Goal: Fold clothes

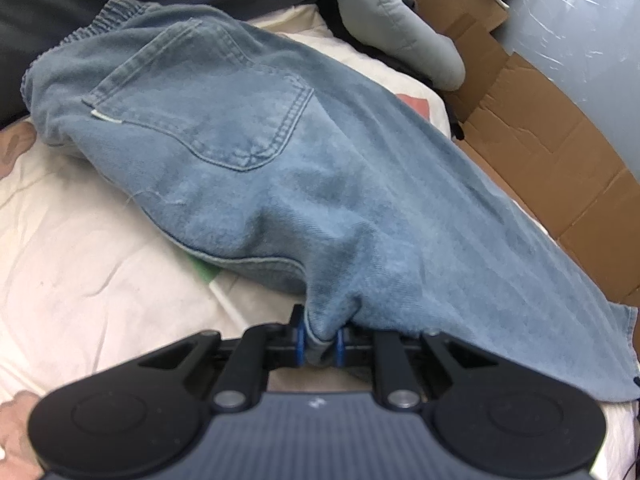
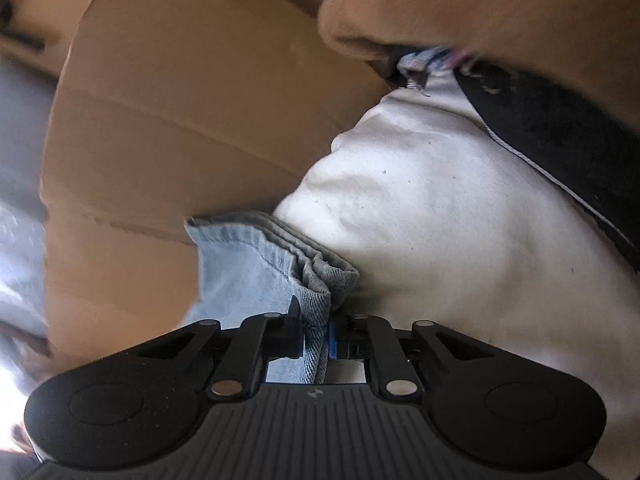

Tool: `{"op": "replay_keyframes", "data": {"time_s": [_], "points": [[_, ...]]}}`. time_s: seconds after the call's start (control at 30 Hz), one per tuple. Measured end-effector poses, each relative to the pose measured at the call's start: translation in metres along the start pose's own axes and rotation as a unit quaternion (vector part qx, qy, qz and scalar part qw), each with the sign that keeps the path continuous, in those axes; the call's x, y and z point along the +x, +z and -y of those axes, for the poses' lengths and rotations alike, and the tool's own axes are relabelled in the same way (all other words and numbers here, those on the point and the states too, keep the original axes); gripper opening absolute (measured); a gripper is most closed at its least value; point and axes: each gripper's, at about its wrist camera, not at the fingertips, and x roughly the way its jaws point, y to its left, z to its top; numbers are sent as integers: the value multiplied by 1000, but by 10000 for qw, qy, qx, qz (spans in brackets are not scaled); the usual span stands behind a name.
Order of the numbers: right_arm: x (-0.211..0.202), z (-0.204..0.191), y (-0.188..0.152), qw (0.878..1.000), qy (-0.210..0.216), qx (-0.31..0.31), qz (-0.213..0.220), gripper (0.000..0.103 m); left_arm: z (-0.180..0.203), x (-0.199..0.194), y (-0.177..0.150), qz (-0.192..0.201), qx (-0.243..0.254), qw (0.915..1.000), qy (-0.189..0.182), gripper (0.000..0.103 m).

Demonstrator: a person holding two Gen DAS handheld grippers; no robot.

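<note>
We see the left tongs closed tight on a bunched fold of the light-blue jeans, the denim pinched between the blue-edged pads. Ahead of the left tongs the jeans spread out across a white printed sheet; a back pocket faces up and the elastic waistband lies at the far end, away from the tongs. One leg runs off to the right of the left tongs, its hem hanging past the edge of the sheet, over flattened brown cardboard. A grey garment lies far ahead and to the right, touching the cardboard.

In the right wrist view, the right tongs are likewise closed on the jeans, gripping a stacked hem edge with several layers of stitched denim showing just ahead of the pads. To the right of these tongs is the white sheet; to the left and ahead is the brown cardboard. A dark fabric band lies far right. The upper part of this view is blurred.
</note>
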Motion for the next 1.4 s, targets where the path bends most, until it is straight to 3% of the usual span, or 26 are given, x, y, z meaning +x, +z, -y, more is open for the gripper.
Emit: {"op": "replay_keyframes", "data": {"time_s": [0.23, 0.47, 0.8, 1.0, 1.17, 1.4], "points": [[-13, -9, 7, 10000, 35, 44, -74, 8, -4, -17, 17, -33, -329, 9994, -138, 13], [-41, -24, 11, 9997, -54, -202, -148, 8, 0, -44, 31, -19, 9, 10000, -1, 12], [-101, -9, -1, 9990, -335, -56, -279, 8, -4, -75, 39, -289, 282, 9992, -12, 11], [-150, -9, -9, 9973, -573, -38, -447, 8, -9, -77, 45, -550, 602, 9966, -97, 11], [-186, -11, -22, 9963, -727, -10, -454, 8, -16, -80, 46, -645, 532, 9964, -133, 11], [-202, 9, -37, 9969, -702, 18, -356, 8, -16, -81, 40, -710, 715, 9948, -124, 10]]}}
